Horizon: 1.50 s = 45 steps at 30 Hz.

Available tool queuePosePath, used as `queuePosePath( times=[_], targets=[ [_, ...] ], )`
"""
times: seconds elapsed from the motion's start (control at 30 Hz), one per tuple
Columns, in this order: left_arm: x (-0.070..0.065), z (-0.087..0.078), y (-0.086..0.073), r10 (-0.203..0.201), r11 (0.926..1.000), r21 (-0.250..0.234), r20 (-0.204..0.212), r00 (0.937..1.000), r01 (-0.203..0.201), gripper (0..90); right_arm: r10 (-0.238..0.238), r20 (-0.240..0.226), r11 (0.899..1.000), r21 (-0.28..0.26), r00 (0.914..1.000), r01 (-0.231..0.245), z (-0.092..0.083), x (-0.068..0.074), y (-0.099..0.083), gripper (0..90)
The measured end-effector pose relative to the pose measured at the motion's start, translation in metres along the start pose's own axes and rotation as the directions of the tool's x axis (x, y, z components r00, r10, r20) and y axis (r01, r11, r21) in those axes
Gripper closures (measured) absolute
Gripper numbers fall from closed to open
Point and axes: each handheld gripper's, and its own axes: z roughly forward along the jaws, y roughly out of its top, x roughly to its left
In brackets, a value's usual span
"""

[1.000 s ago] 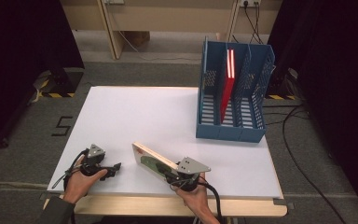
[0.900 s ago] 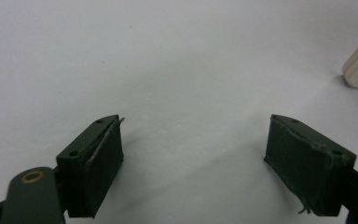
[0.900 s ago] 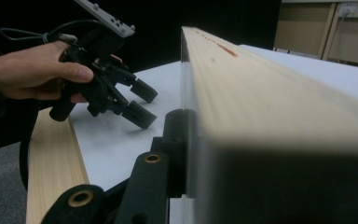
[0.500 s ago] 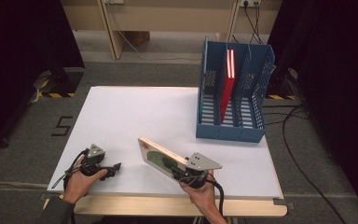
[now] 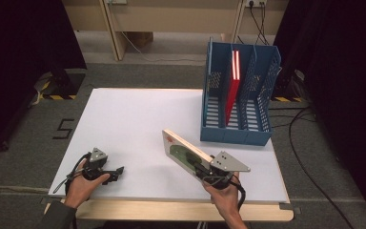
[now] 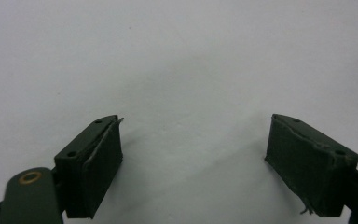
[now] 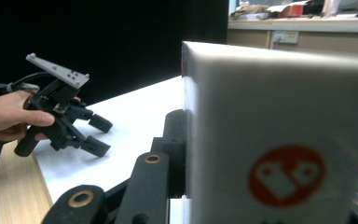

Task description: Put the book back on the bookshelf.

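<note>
A book (image 5: 183, 151) is clamped between the jaws of the right hand-held gripper (image 5: 204, 168) and is held tilted above the near right part of the white table (image 5: 133, 119), its far end raised toward the blue rack (image 5: 238, 133). In the right gripper view the book's pale cover with a red round logo (image 7: 286, 179) is seen close up, pressed against the black jaw beside it. The rack is set at the far right of the table, well apart from the book, and a red book (image 5: 232, 86) is stood upright in one of its compartments. The left hand-held gripper (image 5: 116, 172) is rested low at the near left of the table, its jaws spread apart with only bare table between them; one pad (image 6: 91, 165) is seen at each side in its own view.
</note>
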Motion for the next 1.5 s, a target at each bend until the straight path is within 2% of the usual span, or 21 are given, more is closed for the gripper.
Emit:
queuePosePath(
  times=[0.2,0.33,0.4,0.5,0.6,0.7,0.83,0.97,1.1,1.17,1.2,1.3,1.4,1.43,1.47,1.5],
  targets=[
    [0.000,0.000,0.000,0.000,1.0000,0.000,0.001,1.0000,0.000,16.7,0.003,0.057,1.000,-0.001,0.9984,-0.003,-0.021,-0.009,0.004,76.4],
    [0.000,0.001,0.000,0.000,1.0000,-0.003,0.005,1.0000,0.000,16.5,0.013,0.103,1.000,-0.005,0.9946,-0.012,-0.041,-0.015,0.004,76.4],
    [0.000,0.001,0.000,0.002,1.0000,0.000,0.004,1.0000,-0.002,15.7,0.024,0.132,1.000,-0.015,0.9910,-0.022,-0.052,-0.019,0.005,76.4],
    [0.001,0.001,0.001,0.009,1.0000,0.004,0.006,0.9999,-0.009,15.7,0.016,0.166,1.000,-0.021,0.9860,-0.013,-0.066,-0.026,0.007,76.4],
    [0.000,0.001,0.003,0.012,0.9999,-0.006,0.005,0.9999,-0.012,17.4,0.035,0.206,0.999,-0.042,0.9779,-0.027,-0.080,-0.033,0.010,76.4],
    [-0.001,0.003,0.004,0.016,0.9999,-0.003,0.011,0.9998,-0.016,17.4,0.034,0.245,0.998,-0.059,0.9689,-0.020,-0.093,-0.040,0.018,76.4],
    [-0.002,0.005,0.006,0.017,0.9999,-0.005,0.012,0.9998,-0.017,17.1,0.027,0.308,0.997,-0.080,0.9511,-0.002,-0.108,-0.053,0.029,76.4],
    [-0.001,0.007,0.007,0.013,0.9999,-0.003,0.013,0.9998,-0.013,16.7,0.034,0.370,0.996,-0.093,0.9282,0.001,-0.118,-0.068,0.040,76.4],
    [0.002,0.009,0.010,0.007,1.0000,-0.005,0.003,1.0000,-0.007,16.7,0.047,0.440,0.995,-0.104,0.8970,-0.001,-0.122,-0.088,0.048,76.4],
    [0.002,0.010,0.011,0.010,0.9999,-0.004,0.005,0.9999,-0.010,16.7,0.047,0.469,0.996,-0.093,0.8817,-0.004,-0.120,-0.097,0.049,76.4],
    [0.002,0.011,0.011,0.011,0.9999,-0.001,0.003,0.9999,-0.011,16.6,0.055,0.475,0.995,-0.099,0.8781,-0.009,-0.119,-0.100,0.049,76.4],
    [0.002,0.013,0.013,0.007,1.0000,-0.004,0.002,1.0000,-0.007,15.9,0.063,0.513,0.995,-0.098,0.8559,-0.015,-0.114,-0.115,0.050,76.4],
    [0.003,0.014,0.013,0.002,1.0000,-0.006,0.001,1.0000,-0.002,15.4,0.078,0.552,0.994,-0.104,0.8304,-0.024,-0.109,-0.129,0.054,76.4],
    [0.003,0.015,0.013,0.003,1.0000,-0.007,0.000,1.0000,-0.003,15.2,0.070,0.565,0.995,-0.101,0.8220,-0.015,-0.106,-0.134,0.056,76.4],
    [0.003,0.015,0.013,0.005,1.0000,-0.008,-0.001,1.0000,-0.005,14.9,0.074,0.583,0.995,-0.098,0.8093,-0.020,-0.104,-0.140,0.059,76.4],
    [0.003,0.015,0.013,0.004,1.0000,-0.009,-0.001,1.0000,-0.004,14.8,0.069,0.595,0.995,-0.098,0.8007,-0.014,-0.103,-0.144,0.060,76.4]
  ],
)
